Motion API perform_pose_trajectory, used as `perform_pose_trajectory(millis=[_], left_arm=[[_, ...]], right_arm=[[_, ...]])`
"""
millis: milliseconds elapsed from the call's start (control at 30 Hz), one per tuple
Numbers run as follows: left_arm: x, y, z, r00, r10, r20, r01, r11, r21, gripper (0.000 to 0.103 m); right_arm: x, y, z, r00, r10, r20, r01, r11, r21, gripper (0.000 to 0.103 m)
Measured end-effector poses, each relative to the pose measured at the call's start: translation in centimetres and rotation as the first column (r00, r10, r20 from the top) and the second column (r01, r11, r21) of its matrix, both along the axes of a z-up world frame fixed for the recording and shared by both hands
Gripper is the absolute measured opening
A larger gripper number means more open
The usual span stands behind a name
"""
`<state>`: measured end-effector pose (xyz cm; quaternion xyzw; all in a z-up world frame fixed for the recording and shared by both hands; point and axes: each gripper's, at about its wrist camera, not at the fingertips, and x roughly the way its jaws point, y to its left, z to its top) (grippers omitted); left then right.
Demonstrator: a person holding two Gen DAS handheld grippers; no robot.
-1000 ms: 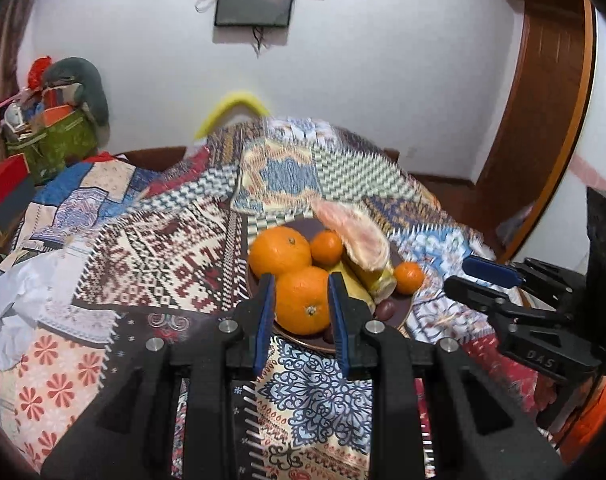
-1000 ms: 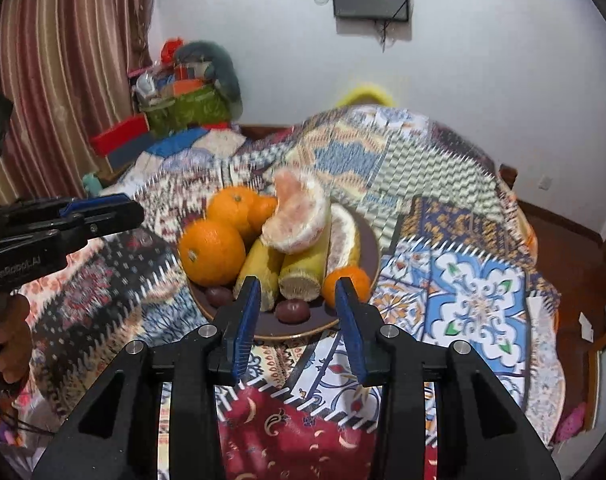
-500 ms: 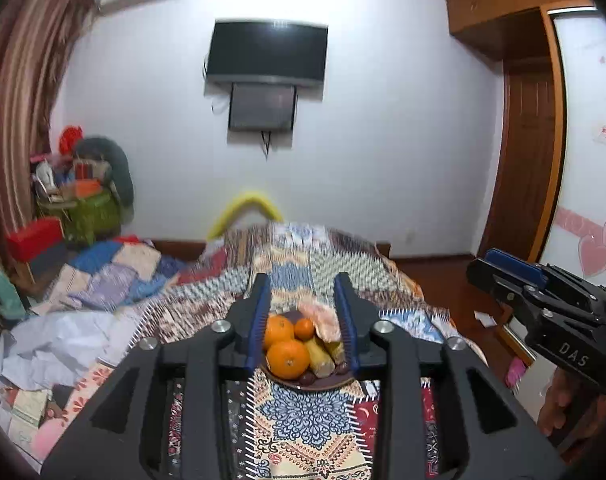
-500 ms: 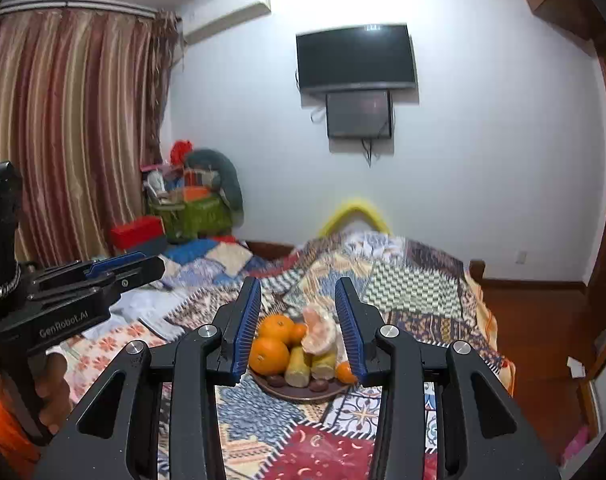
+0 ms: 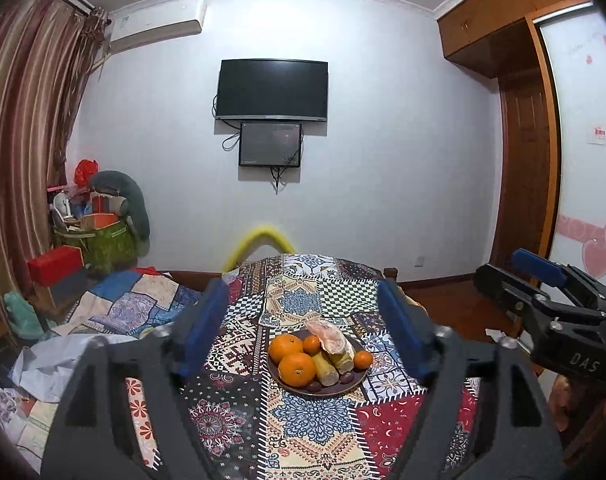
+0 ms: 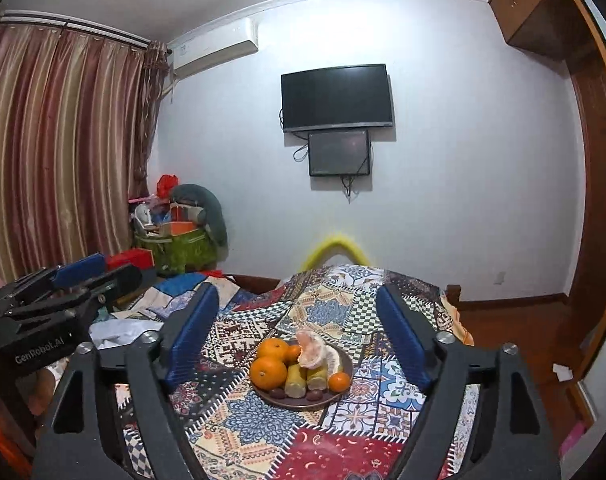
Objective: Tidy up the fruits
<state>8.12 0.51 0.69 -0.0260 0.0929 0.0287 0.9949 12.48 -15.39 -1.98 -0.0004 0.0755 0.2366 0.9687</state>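
We logged both hand-held grippers raised level over a bed (image 5: 303, 420) spread with a multicoloured patchwork quilt. The left hand-held gripper (image 5: 303, 332) had just been opening; its blue-padded jaws stood wide with nothing held between them. The right hand-held gripper (image 6: 299, 336) had likewise just been opening, jaws wide and empty.

The task's things sat together on a dark round plate (image 5: 353, 384) resting on the quilt, ahead of and below both grippers, well apart from the pads. In each wrist view the plate appeared framed in the gap between the two jaws, roughly centred.

On the plate we counted two large oranges (image 5: 297, 369) at its left side, touching each other; a small mandarin (image 5: 312, 345) behind them; and another small mandarin (image 5: 362, 359) at the right rim. Two pale yellow-green cut stalks (image 5: 328, 374) lay side by side in the middle, with a peeled pinkish pomelo piece (image 5: 330, 339) resting on top of them. Small dark round fruits (image 6: 278, 393) lay at the near rim.

The right gripper showed at the right edge of the left view, beside the bed. A black television (image 5: 271, 90) hung on the far wall.
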Motion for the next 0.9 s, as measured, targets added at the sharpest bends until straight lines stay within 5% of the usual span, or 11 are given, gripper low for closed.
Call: perform_pose_trajectory(millis=[233, 900], left_arm=[[-0.5, 0.3, -0.1, 1.0, 0.011, 0.007, -0.011, 1.0, -0.017, 0.097], [-0.7, -0.5, -0.4, 1.0, 0.024, 0.01, -0.024, 0.999, 0.027, 0.103]], right_arm=[[-0.7, -0.2, -0.1, 0.999, -0.037, 0.021, 0.037, 0.999, 0.019, 0.103], [-1.9, -0.4, -0.3, 0.996, -0.076, 0.041, 0.075, 0.997, 0.012, 0.103]])
